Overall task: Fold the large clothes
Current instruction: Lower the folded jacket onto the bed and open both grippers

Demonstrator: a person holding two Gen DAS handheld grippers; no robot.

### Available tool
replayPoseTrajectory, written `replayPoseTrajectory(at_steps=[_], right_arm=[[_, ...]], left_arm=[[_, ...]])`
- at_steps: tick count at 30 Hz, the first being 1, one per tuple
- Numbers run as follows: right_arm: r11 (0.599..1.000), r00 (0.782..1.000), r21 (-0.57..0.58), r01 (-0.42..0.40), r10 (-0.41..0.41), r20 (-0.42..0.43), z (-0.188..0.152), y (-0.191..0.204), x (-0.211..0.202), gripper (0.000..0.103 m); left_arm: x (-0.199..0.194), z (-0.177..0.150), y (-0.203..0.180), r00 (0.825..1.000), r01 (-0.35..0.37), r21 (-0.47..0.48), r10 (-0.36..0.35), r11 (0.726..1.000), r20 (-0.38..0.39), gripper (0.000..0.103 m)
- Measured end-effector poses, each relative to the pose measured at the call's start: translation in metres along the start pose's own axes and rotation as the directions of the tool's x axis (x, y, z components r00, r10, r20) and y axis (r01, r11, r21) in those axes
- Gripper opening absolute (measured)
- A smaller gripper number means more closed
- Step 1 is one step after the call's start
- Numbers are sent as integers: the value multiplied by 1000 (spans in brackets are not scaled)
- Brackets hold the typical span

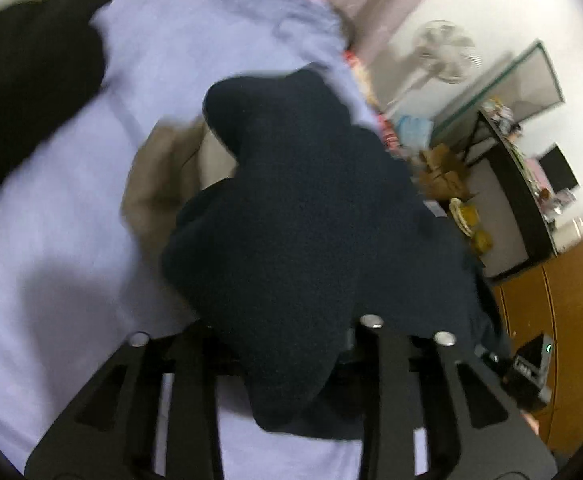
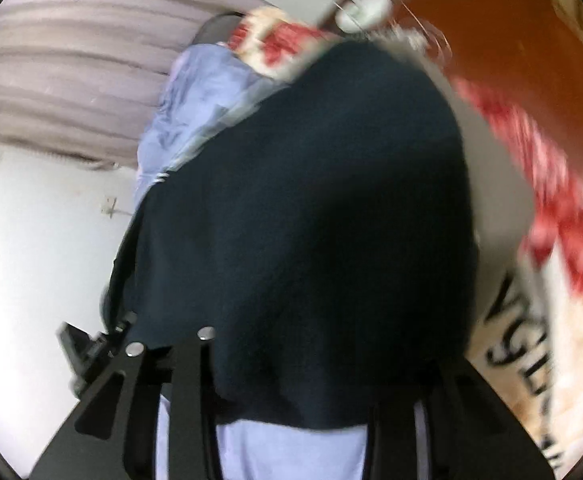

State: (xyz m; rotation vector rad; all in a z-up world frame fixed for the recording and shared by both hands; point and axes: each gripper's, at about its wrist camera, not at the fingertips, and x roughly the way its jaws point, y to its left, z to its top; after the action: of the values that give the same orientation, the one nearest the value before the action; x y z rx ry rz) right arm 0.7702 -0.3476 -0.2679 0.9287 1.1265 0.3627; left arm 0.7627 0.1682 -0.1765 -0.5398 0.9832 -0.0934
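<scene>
Dark navy knitted garment [image 1: 303,216] bunched between and ahead of the left gripper [image 1: 287,344] jaws, draped over the pale lavender bedsheet [image 1: 51,216]; fingertips buried under cloth, so grip or gap cannot be told. Same navy cloth [image 2: 311,216] lying over the right gripper [image 2: 307,360], hiding its 2 tips; state likewise impossible to tell. Beige fabric [image 1: 159,184] just left of the left jaws. Red-and-cream patterned blanket [image 2: 547,216] right of the right jaws.

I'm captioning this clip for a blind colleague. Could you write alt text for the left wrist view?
A dark navy garment hangs bunched between the fingers of the left gripper, over a pale lilac bedsheet. A tan garment lies on the sheet beyond it; a standing fan and a cluttered dark table stand by the white wall to the right.
</scene>
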Motion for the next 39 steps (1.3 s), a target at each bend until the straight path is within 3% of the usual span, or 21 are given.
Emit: replayPoseTrajectory(at_steps=[4, 6, 8, 11, 14, 17, 18, 20, 24, 26, 39], right_arm=[[999, 1000, -41, 5, -5, 3, -2, 3, -4, 51], [999, 1000, -27, 18, -18, 5, -2, 3, -15, 71], [998, 999, -47, 36, -35, 24, -10, 5, -28, 78], [978, 984, -137, 159, -145, 107, -32, 24, -46, 89], [940, 955, -223, 259, -214, 204, -61, 44, -57, 89], [896, 923, -281, 343, -266, 278, -88, 56, -69, 89], [874, 914, -306, 376, -295, 280, -99, 61, -70, 89], [848, 914, -354, 394, -322, 245, -110, 68, -62, 90], [754, 891, -475, 454, -388, 237, -145, 92, -51, 93], [744, 891, -490, 455, -384, 244, -155, 100, -51, 93], [695, 873, -529, 486, -361, 328, -153, 143, -38, 94]], left_arm=[[4, -4, 11, 1000, -2, 1, 2, 1000, -13, 55], [-3, 2, 16, 1000, 18, 22, -18, 1000, -19, 63], [-15, -2, 15, 1000, 23, 66, -23, 998, -2, 66], [-33, -19, 3, 998, -34, 159, 26, 987, 54, 73], [-52, -42, -10, 990, -96, 256, 67, 962, 121, 77], [-63, -65, -32, 988, -109, 335, 64, 936, 142, 79], [-67, -73, -43, 986, -125, 367, 75, 922, 149, 82], [-72, -85, -62, 979, -163, 410, 96, 898, 178, 89], [-70, -107, -90, 970, -231, 468, 166, 853, 176, 90], [-66, -115, -99, 978, -206, 510, 153, 835, 145, 90], [-79, -120, -118, 977, -189, 529, 104, 827, 186, 90]])
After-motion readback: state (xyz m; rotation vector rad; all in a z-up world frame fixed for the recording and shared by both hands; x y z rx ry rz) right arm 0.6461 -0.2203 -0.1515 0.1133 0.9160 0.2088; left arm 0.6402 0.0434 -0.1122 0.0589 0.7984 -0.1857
